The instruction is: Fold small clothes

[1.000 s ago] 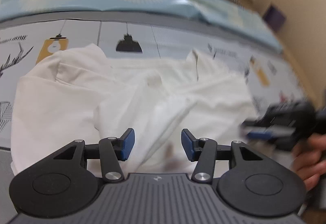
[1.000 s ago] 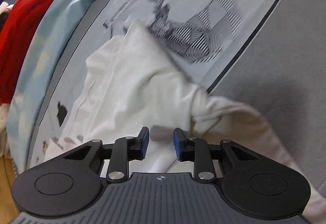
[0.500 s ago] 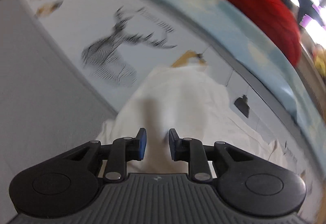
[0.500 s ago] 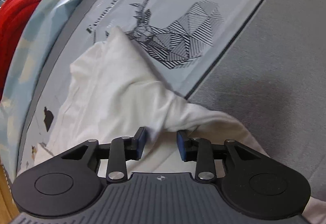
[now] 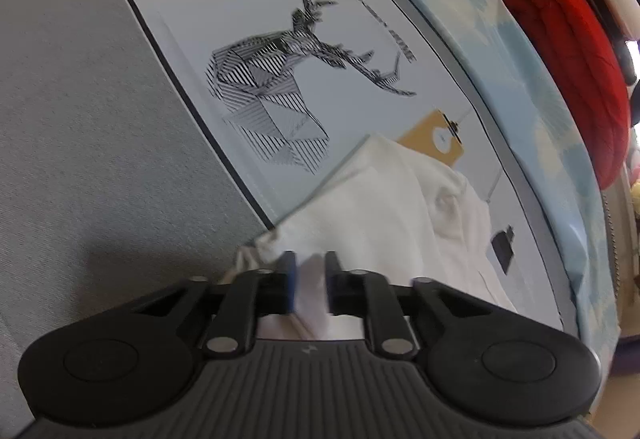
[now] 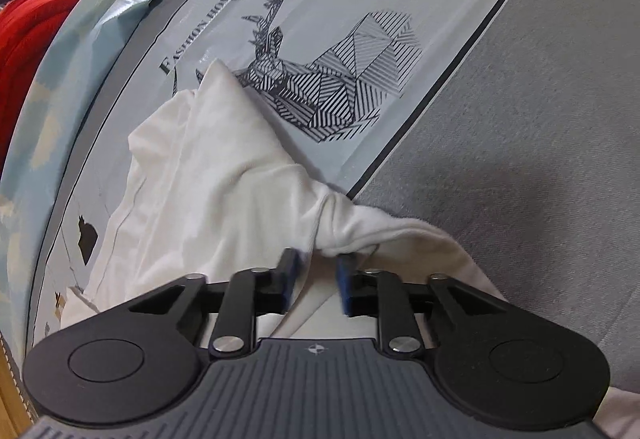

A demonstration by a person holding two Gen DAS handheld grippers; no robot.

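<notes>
the white garment is being clamped at its near edge by the left gripper, its length running away toward the mat's far edge; the right gripper, jaws closing, is straddling a bunched fold.

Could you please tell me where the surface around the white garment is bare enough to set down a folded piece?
The plain grey fabric past the printed sheet's dark border is bare. The deer print beyond the white garment is also uncovered. It is crowded along the light blue strip, where a red textile is piled.
</notes>
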